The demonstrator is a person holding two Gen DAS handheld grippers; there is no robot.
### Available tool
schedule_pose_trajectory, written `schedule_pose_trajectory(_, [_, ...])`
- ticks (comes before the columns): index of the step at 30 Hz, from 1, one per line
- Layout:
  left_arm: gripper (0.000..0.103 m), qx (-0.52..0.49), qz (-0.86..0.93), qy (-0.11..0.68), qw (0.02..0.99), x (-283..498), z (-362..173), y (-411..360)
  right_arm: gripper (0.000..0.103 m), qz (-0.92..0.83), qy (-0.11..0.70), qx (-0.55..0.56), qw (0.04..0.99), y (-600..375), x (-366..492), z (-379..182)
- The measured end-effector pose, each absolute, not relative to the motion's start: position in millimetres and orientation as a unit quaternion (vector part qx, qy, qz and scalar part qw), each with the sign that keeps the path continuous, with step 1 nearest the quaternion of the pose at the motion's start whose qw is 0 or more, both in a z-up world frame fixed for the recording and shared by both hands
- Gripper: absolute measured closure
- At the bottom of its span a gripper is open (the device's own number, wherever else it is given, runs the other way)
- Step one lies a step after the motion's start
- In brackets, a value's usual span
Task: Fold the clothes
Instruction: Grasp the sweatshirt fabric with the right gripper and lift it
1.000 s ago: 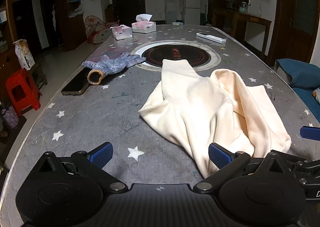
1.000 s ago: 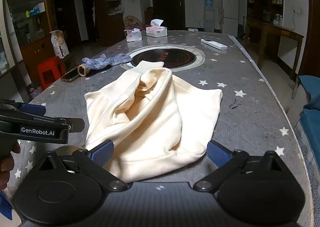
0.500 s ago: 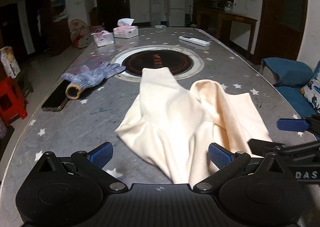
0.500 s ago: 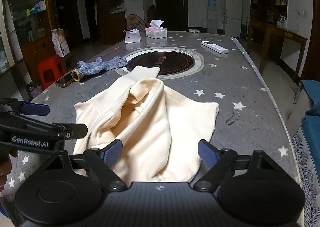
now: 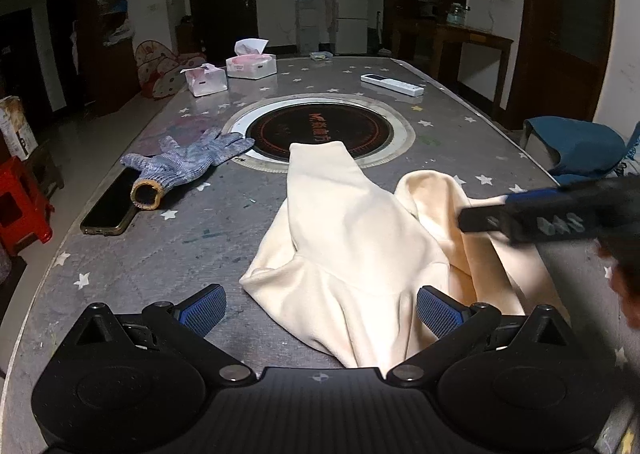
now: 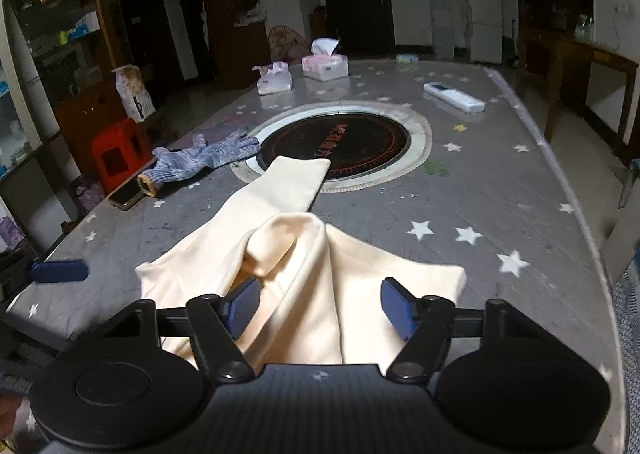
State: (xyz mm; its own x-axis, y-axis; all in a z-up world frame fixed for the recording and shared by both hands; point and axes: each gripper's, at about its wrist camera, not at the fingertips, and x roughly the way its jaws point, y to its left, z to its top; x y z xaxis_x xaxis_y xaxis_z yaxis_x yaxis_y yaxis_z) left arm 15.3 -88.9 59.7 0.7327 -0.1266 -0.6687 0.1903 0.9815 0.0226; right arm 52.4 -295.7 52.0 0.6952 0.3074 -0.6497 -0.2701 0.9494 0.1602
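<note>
In the left wrist view, the left gripper (image 5: 320, 312) stands wide apart, grasping nothing, above the near edge of the cream garment (image 5: 360, 254), which lies crumpled on the table (image 5: 120, 254).

In the right wrist view, the right gripper (image 6: 320, 304) is closing, with garment folds between its pads, not yet pinched.

Bare table (image 6: 500, 189) lies right of the garment (image 6: 320, 294); glove (image 5: 188, 161) and phone (image 5: 110, 207) crowd the left.
</note>
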Motion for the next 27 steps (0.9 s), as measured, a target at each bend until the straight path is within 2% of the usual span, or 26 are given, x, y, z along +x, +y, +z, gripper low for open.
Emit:
schedule_pose_trajectory(5, [0.0,0.045,-0.087,0.357,0.929,19,58,-85,0.044,0.167,0.385,0.046,0.906,-294,87,37])
schedule_pose_trajectory(8, [0.0,0.04,-0.087,0.361,0.928,23,57,-82,0.053,0.165,0.397,0.052,0.902,-294,99,29])
schedule_pose_trajectory(12, [0.0,0.035,-0.092,0.366,0.925,27,54,-82,0.069,0.183,0.399,0.034,0.898,-290,100,25])
schedule_pose_trajectory(13, [0.0,0.035,-0.095,0.366,0.925,28,54,-83,0.079,0.184,0.398,0.029,0.898,-288,100,26])
schedule_pose_trajectory(14, [0.0,0.034,-0.097,0.366,0.925,28,54,-84,0.083,0.185,0.397,0.024,0.899,-286,100,26])
schedule_pose_trajectory(18, [0.0,0.036,-0.11,0.362,0.925,27,57,-89,0.094,0.192,0.389,0.025,0.901,-285,101,27])
schedule_pose_trajectory(27, [0.0,0.034,-0.149,0.343,0.927,26,70,-106,0.097,0.153,0.346,0.034,0.925,-319,68,46])
